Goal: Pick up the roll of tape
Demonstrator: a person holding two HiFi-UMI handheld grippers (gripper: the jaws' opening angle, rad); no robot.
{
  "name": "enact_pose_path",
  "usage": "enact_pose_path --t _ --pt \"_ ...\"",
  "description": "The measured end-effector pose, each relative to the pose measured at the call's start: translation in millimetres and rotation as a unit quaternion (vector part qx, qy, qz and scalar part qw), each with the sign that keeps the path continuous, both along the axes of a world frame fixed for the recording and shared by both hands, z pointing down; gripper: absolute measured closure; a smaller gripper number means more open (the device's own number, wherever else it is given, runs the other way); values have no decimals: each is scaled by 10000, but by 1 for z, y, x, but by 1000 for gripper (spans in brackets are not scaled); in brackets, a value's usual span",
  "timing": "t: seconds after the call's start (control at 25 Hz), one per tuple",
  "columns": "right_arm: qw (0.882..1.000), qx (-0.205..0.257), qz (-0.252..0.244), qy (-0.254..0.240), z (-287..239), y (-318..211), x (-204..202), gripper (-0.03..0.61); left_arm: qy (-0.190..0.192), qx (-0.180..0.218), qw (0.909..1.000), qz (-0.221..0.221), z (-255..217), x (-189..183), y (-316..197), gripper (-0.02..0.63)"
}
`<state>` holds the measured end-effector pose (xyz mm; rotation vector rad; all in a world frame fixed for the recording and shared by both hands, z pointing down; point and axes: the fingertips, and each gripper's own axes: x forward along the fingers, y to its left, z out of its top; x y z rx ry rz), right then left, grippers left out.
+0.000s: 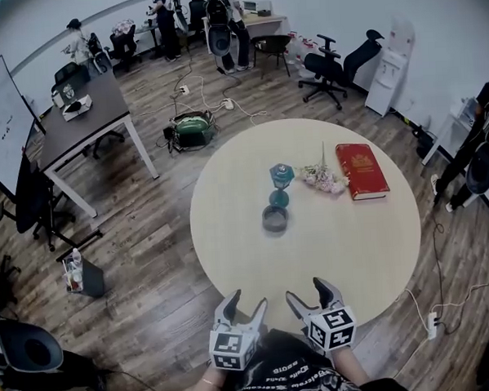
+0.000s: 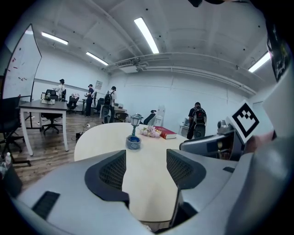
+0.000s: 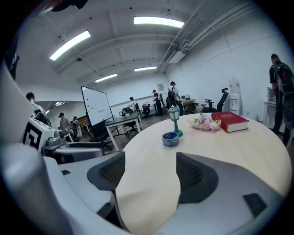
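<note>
One round, pale wooden tabletop [image 1: 354, 250] carries everything. At its near edge sit the left claw [image 1: 246, 303] and right claw [image 1: 308, 292], both with jaws apart and empty. A red hardback book [image 1: 362, 170] lies far right, beside pink dried flowers [image 1: 321, 177]. The grey roll of tape [image 1: 275, 219] lies mid-table, just before a small teal lantern [image 1: 281, 184].

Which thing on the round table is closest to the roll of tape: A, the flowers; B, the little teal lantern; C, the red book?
B: the teal lantern stands right next to the roll of tape, while the flowers and the red book lie farther off.
</note>
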<state>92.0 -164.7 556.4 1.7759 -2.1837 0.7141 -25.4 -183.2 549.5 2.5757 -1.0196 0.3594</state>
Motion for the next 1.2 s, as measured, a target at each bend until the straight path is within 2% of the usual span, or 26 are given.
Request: enact_pose_path --t 0.44,0.6,0.8,1.2 --pt "9951 353 -382 836 -54 -103 31 253 -134 -38 9990 -428 2 3 -27 330" --pt "9920 203 -686 1041 -52 -137 32 253 -196 -85 9986 -478 6 6 -33 330" --pt "9914 -112 -715 1087 -38 -177 46 252 -46 -286 9981 -539 6 9 -41 328" --pt "9876 -632 -934 1093 6 -240 68 253 -109 -393 9962 -766 9 3 -61 330"
